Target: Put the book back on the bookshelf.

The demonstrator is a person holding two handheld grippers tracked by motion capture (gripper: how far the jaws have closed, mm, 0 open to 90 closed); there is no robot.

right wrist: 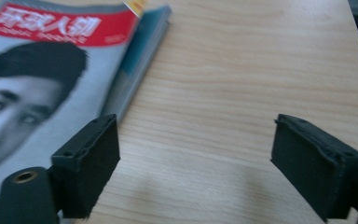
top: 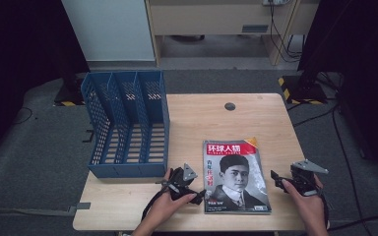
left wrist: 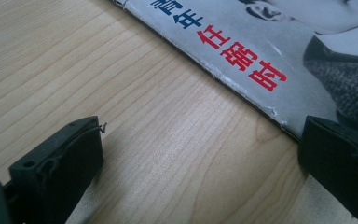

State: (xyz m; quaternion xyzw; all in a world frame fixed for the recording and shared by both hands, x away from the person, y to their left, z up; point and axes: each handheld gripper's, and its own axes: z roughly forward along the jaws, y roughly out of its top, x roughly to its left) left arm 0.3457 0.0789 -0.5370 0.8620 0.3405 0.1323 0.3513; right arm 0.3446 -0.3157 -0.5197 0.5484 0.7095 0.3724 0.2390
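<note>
- The magazine (top: 236,177) lies flat, cover up, near the front edge of the bench (top: 197,113), right of its middle; its red title band faces the far edge; its lower edge sits just short of the front edge.
- The left gripper (top: 197,191) is held low at the magazine's left edge, towards the front left corner of the cover; its jaws stand spread wide; in the left gripper view bare wood lies between them and one jaw is at the worn edge of the magazine (left wrist: 242,51), though whether it touches is unclear.
- The right gripper (top: 278,178) sits near the right front corner of the bench, just beside the magazine's right edge; its jaws are spread, with bare wood between them.
- A blue file rack (top: 125,125) stands at the left edge of the bench, well apart from the magazine; a dark round hole (top: 230,106) shows near the far edge.
</note>
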